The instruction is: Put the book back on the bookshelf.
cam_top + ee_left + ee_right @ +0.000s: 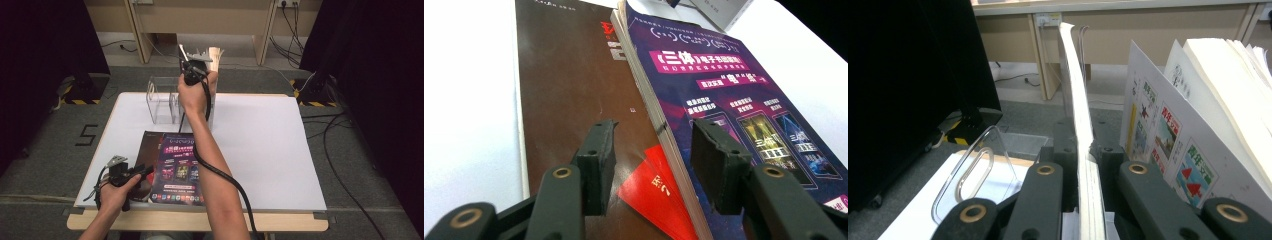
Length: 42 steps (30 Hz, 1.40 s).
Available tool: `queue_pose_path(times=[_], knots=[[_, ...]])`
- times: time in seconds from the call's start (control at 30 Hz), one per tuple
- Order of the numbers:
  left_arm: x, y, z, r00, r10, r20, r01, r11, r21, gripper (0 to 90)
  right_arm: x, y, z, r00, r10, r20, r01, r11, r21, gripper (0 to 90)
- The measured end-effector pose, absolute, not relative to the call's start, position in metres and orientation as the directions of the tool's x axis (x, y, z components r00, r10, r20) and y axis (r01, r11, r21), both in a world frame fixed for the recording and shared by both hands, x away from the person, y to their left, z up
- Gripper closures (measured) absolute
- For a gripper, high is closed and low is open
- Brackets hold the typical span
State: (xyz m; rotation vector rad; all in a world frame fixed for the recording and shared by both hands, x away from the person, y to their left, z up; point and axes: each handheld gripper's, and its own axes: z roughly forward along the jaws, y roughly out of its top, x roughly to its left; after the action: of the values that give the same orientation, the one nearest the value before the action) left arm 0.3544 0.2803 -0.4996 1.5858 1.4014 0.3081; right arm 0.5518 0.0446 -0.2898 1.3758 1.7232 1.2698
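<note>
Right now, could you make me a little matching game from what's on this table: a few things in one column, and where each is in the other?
Things:
1. purple magazine
2. brown book
3. clear rack
4. thin magazine

Places:
A. clamped upright in the right gripper
B. standing at the table's far edge
C. lying flat, on top
D. lying flat, underneath

Pairs: 1-C, 2-D, 3-B, 4-A
</note>
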Motion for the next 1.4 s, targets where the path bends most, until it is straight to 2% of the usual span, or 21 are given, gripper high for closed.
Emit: queue_pose_path(times=[0.8,0.97,1.17,1.4], knots=[[0.355,0.281,-0.500,0.305,0.869,-0.389,0.623,0.127,0.772,52.1,0.568,0.047,-0.306,-0.204,0.966,0.157,0.400,-0.064,0.914,84.0],[0.354,0.280,-0.499,0.310,0.869,-0.385,0.623,0.120,0.773,52.1,0.566,0.050,-0.307,-0.181,0.980,0.080,0.403,0.000,0.915,80.5],[0.355,0.278,-0.500,0.312,0.869,-0.384,0.624,0.117,0.772,52.1,0.562,0.052,-0.303,-0.153,0.986,-0.070,0.382,0.124,0.916,70.1],[0.354,0.278,-0.500,0.312,0.870,-0.382,0.625,0.116,0.772,52.1,0.557,0.051,-0.303,-0.150,0.984,-0.096,0.358,0.144,0.923,63.6]])
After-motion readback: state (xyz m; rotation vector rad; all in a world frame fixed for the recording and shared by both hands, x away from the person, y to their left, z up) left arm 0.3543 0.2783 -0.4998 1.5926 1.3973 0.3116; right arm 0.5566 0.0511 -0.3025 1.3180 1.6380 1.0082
